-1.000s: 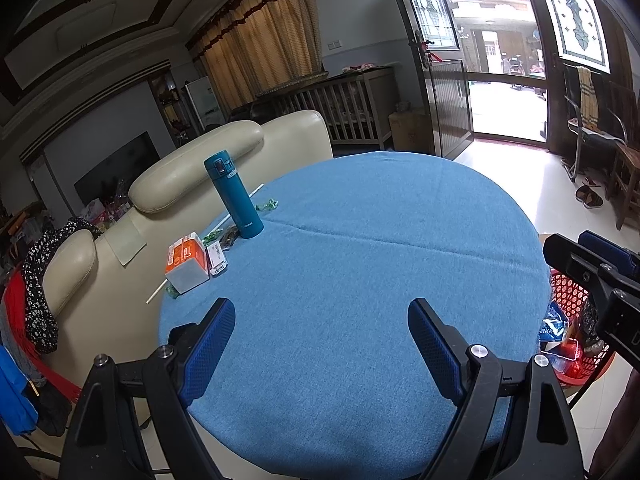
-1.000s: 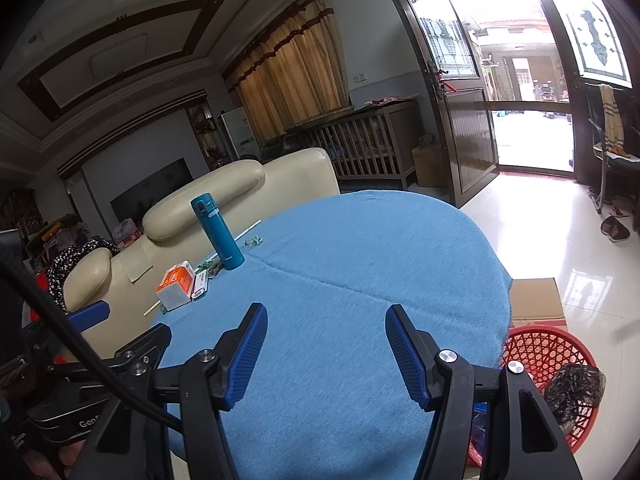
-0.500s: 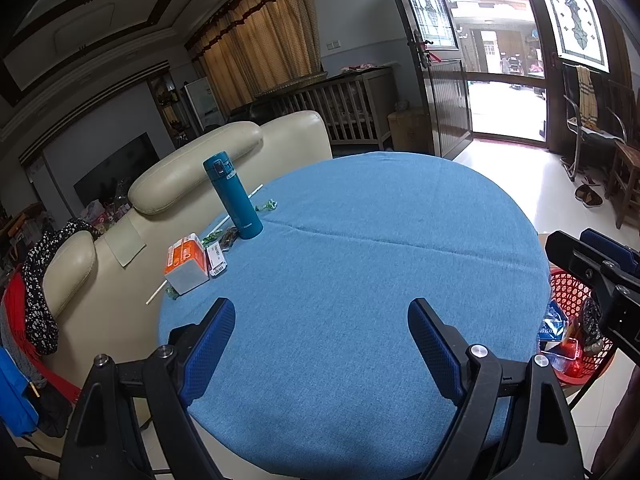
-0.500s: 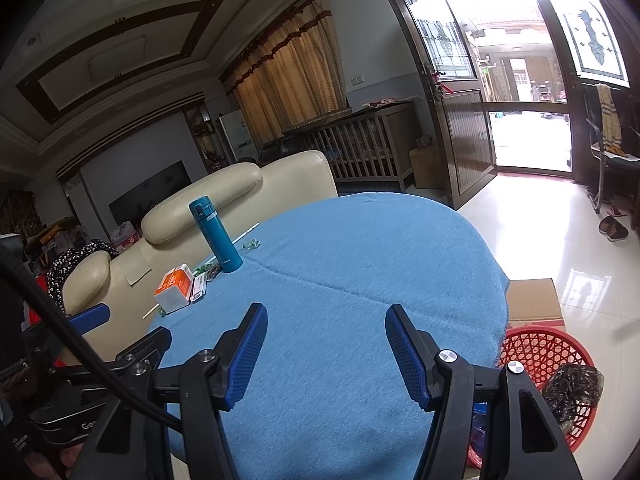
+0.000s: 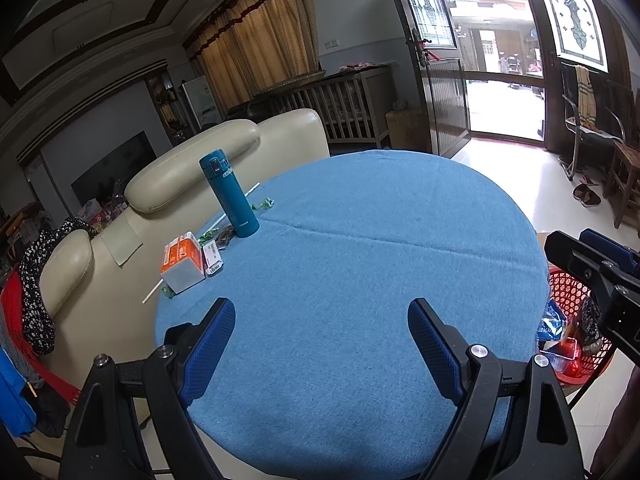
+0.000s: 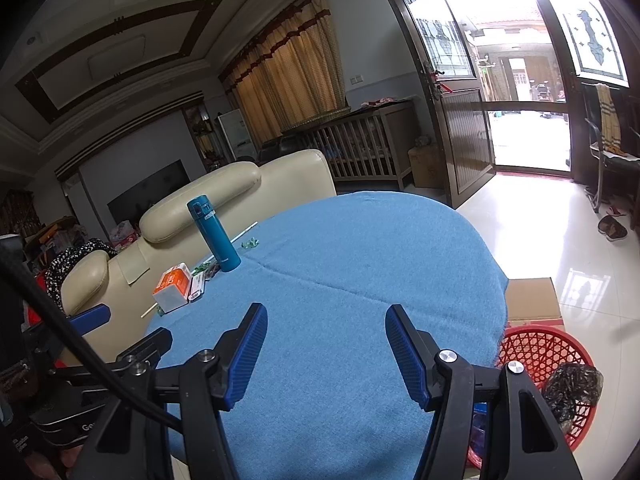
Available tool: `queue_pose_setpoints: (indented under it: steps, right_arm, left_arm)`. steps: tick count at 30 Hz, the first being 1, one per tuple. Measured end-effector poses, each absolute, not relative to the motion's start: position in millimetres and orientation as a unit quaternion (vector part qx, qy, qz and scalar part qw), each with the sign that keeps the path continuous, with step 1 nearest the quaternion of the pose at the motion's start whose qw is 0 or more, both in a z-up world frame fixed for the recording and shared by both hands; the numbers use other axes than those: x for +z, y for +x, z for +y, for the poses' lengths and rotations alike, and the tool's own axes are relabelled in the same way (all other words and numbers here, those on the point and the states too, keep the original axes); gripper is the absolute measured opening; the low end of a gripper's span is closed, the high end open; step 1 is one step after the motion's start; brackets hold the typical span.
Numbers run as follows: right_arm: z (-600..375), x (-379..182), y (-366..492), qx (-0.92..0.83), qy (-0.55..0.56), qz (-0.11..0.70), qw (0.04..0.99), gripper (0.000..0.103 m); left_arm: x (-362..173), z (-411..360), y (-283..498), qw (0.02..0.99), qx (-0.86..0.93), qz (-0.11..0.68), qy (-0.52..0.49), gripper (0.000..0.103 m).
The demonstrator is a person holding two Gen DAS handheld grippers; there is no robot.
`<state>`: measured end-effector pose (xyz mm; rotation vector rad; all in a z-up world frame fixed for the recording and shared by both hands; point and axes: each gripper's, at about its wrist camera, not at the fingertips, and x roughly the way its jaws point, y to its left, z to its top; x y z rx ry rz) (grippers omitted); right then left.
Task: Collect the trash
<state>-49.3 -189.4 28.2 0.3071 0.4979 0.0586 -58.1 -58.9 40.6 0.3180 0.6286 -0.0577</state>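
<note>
Two empty tools hover over a blue-clothed round counter [image 5: 360, 280]. The left tool [image 5: 320, 344] has its jaws spread wide; the right tool [image 6: 324, 348] gapes less, gripping nothing. Wrappers [image 5: 262, 203] lie by a teal flask [image 5: 230, 196] at the far-left edge. Only the right-wrist view shows the cardboard box [image 6: 532, 300] behind the red basket [image 6: 532, 348].

Both wrist cameras are looking slightly downward across the blue-clothed table [image 5: 360, 280], side by side, sharing the bottle [image 6: 214, 234] and red basket [image 6: 536, 344].
</note>
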Motion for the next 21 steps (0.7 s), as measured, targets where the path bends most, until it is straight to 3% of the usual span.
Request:
queue_pose_setpoints:
  steps: [21]
  right_arm:
    - [-191.8,22.0,-1.7,0.004,0.111,0.265,0.958,0.065]
  left_arm:
    - [22.5,-48.5,-14.3,0.940,-0.036,0.315,0.125,0.089]
